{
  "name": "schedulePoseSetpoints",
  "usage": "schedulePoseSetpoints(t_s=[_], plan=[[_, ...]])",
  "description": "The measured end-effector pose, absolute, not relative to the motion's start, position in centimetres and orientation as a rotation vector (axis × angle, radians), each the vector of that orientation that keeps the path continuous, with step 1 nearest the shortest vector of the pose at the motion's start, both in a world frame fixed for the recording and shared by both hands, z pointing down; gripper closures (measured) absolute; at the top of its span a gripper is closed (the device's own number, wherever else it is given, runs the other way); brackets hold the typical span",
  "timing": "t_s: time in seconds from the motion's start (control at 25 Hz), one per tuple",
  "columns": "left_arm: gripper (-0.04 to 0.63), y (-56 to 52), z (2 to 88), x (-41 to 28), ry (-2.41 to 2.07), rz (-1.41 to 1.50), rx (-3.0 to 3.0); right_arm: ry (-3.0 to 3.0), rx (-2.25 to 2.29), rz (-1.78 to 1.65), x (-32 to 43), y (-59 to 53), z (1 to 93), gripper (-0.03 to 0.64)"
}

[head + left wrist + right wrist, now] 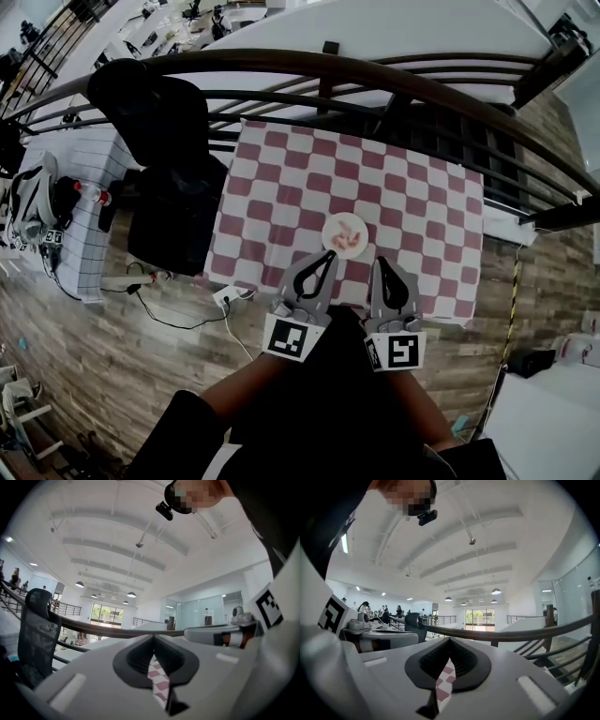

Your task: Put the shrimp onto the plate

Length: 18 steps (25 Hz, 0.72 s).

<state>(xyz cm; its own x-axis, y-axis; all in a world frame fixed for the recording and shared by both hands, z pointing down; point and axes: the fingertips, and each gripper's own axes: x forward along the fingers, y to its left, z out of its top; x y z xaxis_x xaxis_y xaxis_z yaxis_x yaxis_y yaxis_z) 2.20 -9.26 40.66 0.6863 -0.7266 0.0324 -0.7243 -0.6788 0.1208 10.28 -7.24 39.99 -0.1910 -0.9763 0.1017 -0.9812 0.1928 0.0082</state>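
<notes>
A small white plate [331, 228] sits on the red-and-white checked tablecloth [272, 187], near the table's front edge. Pink shrimp [348, 240] lie on it. In the head view my left gripper [329, 256] is shut and empty, with its tip just below the plate's near rim. My right gripper [382, 262] is also shut and empty, a little right of the plate. In the left gripper view the gripper [153, 640] points level and shows only a sliver of checked cloth [157, 677] through the jaws. The right gripper [449, 642] shows the same cloth [443, 686]. Neither gripper view shows the plate.
A dark curved railing [375, 80] runs behind the table. A black office chair [159, 122] stands at the table's left corner. A white power strip with cables [230, 295] lies on the wooden floor at the left. Further left is a white table [66, 187] with gear.
</notes>
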Motion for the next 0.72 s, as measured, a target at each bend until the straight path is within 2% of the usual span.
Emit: schedulePoseSetpoints(t_s=[0.72], plan=[[0.588,-2.7,39.7,1.2,-1.138,-0.087,2.825,-2.216,1.978,0.039,8.4,0.2,40.3,0.618]])
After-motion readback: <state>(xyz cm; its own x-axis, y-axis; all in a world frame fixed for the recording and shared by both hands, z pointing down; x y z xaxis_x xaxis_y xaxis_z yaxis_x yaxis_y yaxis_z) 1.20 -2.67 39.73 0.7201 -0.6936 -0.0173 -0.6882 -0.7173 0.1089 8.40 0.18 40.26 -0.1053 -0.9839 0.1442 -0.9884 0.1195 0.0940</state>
